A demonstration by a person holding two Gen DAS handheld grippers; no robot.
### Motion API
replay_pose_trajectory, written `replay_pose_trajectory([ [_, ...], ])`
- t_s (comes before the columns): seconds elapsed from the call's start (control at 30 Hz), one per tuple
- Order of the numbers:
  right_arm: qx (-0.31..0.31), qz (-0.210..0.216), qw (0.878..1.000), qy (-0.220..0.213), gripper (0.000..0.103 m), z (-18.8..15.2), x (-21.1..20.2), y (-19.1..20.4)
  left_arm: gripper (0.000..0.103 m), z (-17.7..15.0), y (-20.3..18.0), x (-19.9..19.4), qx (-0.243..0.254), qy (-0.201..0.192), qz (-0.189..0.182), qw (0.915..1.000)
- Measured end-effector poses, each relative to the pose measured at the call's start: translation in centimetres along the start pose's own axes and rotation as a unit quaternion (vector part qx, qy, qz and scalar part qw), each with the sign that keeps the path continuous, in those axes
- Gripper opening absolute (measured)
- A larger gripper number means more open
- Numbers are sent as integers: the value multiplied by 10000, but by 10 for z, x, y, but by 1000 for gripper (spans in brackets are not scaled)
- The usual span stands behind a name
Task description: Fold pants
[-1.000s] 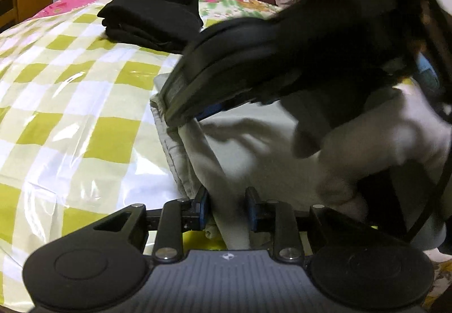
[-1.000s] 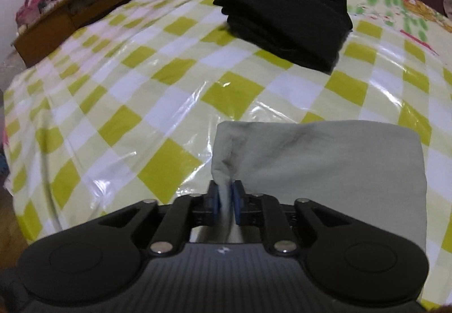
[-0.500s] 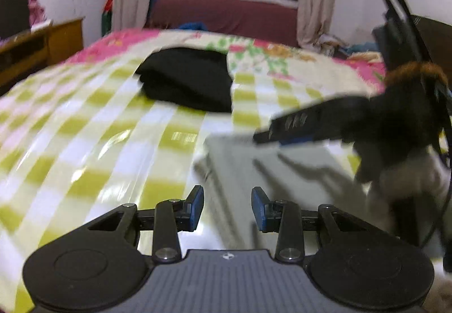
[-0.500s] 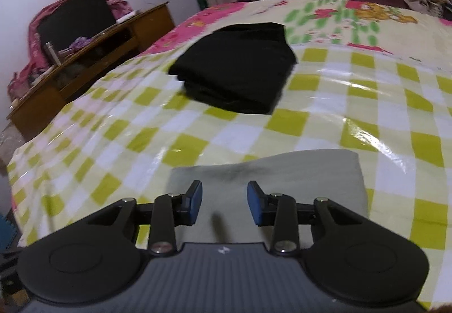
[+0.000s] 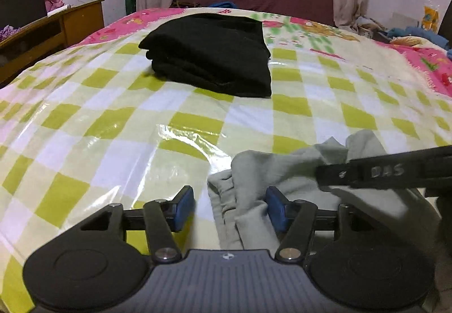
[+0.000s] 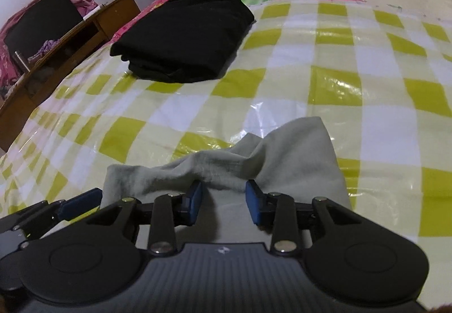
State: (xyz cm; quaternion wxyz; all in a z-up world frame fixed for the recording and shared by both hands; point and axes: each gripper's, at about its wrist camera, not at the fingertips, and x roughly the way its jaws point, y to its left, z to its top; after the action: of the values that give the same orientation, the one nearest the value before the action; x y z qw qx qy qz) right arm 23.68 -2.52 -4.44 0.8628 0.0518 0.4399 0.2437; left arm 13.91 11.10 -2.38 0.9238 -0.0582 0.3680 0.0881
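The grey pants (image 5: 285, 171) (image 6: 296, 154) lie folded and rumpled on the checked sheet, close in front of both grippers. My left gripper (image 5: 230, 208) has its jaws opening. The cloth's left edge lies between them, against the right pad (image 5: 275, 210) and clear of the left one. My right gripper (image 6: 224, 201) is open over the near edge, with a raised bunch of cloth filling the gap between its blue pads. In the left wrist view its finger (image 5: 381, 171) crosses the cloth from the right. The left gripper's pad (image 6: 80, 200) shows at the right wrist view's lower left.
A folded black garment (image 5: 212, 56) (image 6: 183, 36) lies farther back on the bed. The yellow-green checked plastic sheet (image 5: 113, 121) covers the near bed, with a pink floral cover (image 5: 423, 58) behind. A wooden desk (image 6: 56, 58) stands to the left.
Both grippers let go of the grey cloth, drew back, and came down again on its near edge. The left jaws stand wider. The pants, flat before, are now rumpled.
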Motion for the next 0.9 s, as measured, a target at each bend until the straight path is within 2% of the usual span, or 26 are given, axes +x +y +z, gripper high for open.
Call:
replay_pose_trajectory([
  [0.13,181,103,9990,-402,35,-6,-42,-9,71,2,-2,-24,-24,-158,-3,9999],
  [0.27,242,125,9992,-289,37,-31,-62,-19,71,-12,-5,-42,103,-59,-87,9999],
  [0.4,239,-54,9997,41,37,-54,-53,-24,72,-28,-14,-35,322,395,-49,9987],
  [0.5,208,-98,9997,-74,37,-51,-69,-17,71,-27,-20,-41,457,382,54,9982],
  [0.63,155,-25,9994,-324,41,-52,-95,-14,71,-26,-22,-56,381,379,10,9986],
  [0.9,504,-267,9980,-288,41,-71,-103,-38,71,-40,-33,-70,614,471,-102,9970],
])
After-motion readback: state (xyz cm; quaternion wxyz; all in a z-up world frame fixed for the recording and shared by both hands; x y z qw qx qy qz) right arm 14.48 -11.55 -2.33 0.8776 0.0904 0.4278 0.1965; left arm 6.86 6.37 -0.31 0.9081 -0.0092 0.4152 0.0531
